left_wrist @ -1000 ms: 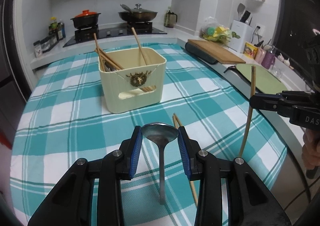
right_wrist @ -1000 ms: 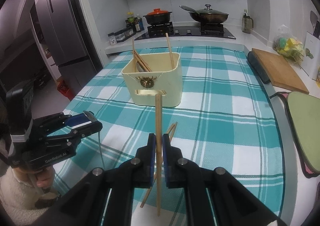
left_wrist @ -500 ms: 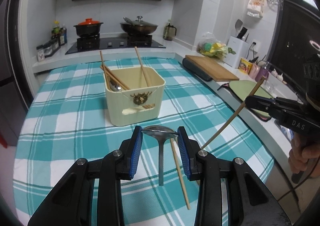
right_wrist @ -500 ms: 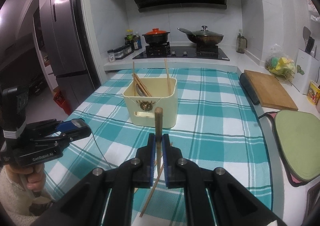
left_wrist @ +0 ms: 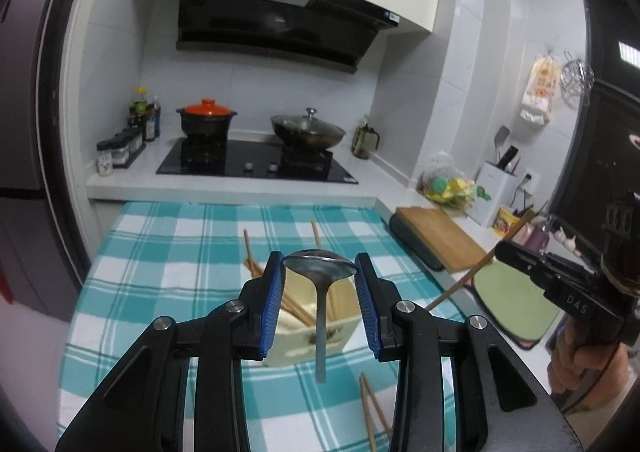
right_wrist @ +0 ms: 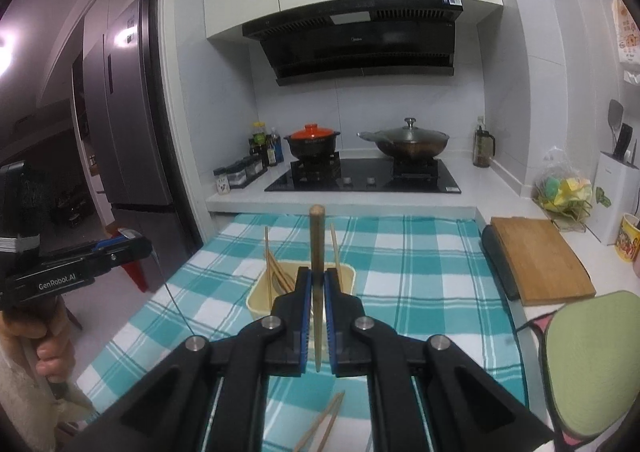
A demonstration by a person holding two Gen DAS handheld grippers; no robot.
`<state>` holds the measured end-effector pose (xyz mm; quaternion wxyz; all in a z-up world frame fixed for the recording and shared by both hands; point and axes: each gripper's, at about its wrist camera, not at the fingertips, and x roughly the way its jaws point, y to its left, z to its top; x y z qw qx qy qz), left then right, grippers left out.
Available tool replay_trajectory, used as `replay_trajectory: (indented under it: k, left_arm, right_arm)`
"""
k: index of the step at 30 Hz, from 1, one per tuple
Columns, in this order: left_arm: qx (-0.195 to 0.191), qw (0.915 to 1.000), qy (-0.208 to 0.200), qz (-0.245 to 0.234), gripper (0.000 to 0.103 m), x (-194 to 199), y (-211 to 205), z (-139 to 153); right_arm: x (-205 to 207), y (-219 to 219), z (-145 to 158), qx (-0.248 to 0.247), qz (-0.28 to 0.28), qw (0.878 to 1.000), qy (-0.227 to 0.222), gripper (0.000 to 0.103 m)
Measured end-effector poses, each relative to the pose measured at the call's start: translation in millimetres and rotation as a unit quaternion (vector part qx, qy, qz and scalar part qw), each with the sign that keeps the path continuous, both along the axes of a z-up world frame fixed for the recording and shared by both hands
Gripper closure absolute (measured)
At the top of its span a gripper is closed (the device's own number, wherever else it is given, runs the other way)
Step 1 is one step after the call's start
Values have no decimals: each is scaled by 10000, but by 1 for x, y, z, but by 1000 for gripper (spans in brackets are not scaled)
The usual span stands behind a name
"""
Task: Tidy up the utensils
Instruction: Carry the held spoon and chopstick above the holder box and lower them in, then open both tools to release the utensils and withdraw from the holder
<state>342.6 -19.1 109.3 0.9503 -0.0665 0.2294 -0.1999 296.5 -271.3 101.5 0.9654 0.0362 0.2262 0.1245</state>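
Note:
My left gripper (left_wrist: 319, 258) is shut on the bowl of a metal spoon (left_wrist: 320, 272), whose handle hangs down in front of the cream utensil holder (left_wrist: 308, 340). My right gripper (right_wrist: 318, 274) is shut on a wooden chopstick (right_wrist: 317, 236) that points up and away, just above the holder (right_wrist: 258, 298). Several chopsticks lean inside the holder. A loose pair of chopsticks (right_wrist: 322, 426) lies on the checked cloth near me. Each gripper shows in the other's view: the right one (left_wrist: 505, 252) with its chopstick, the left one (right_wrist: 138, 246) with the spoon.
The table wears a teal checked cloth (right_wrist: 424, 272). To the right lie a wooden cutting board (right_wrist: 540, 258) and a green mat (right_wrist: 592, 356). Behind is a hob (right_wrist: 362, 177) with two pots. A fridge (right_wrist: 132, 123) stands at the left.
Both grippers have risen with the spoon and the chopstick still held. The holder now sits low in both views, right under the fingertips. The right gripper's chopstick has tilted forward.

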Motion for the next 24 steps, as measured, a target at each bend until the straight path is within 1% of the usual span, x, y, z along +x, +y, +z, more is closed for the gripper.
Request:
replay_trajectory:
  k: [2,4,7,9,11,14,18,20,21,23,24]
  left_arm:
    - [-108,9998,-120,128,67,18,1,8]
    - [-138,9995,-165,225,67,36,-1,8]
    - [-70,9994,-58,332,67,65,-9,-3]
    - [-18,9992,149,377,67,86,-15,-19]
    - [43,9985,396,372,67,104,-21,-35]
    - [179,9962,763,371,67,128,-30,-61]
    - [421,9909,1236,317,67,155,-42,-96]
    - [532,9878,1434,292,67,166,-48,-111]
    - [565,9858,1557,266,66,171,-51,-117]
    - [559,9830,1719,308,53,175,-51,-125]
    - [531,9831,1719,352,40,174,-50,-125]
  right_arm:
    - [16,4,11,31,26,9999,-158,96]
    - [33,9,17,51,70,9996,-274,96]
    - [58,18,17,-42,147,9993,-352,96]
    - [77,25,11,-141,200,9993,-296,96]
    - [96,33,1,-268,254,9993,-113,96]
    - [124,41,-20,-412,343,9981,318,96]
    - [158,46,-53,-436,467,9936,931,96]
    - [174,46,-70,-370,505,9911,1176,96]
    - [181,47,-77,-351,541,9894,1298,96]
    - [190,48,-90,-261,571,9872,1466,96]
    - [194,47,-94,-207,560,9871,1489,93]
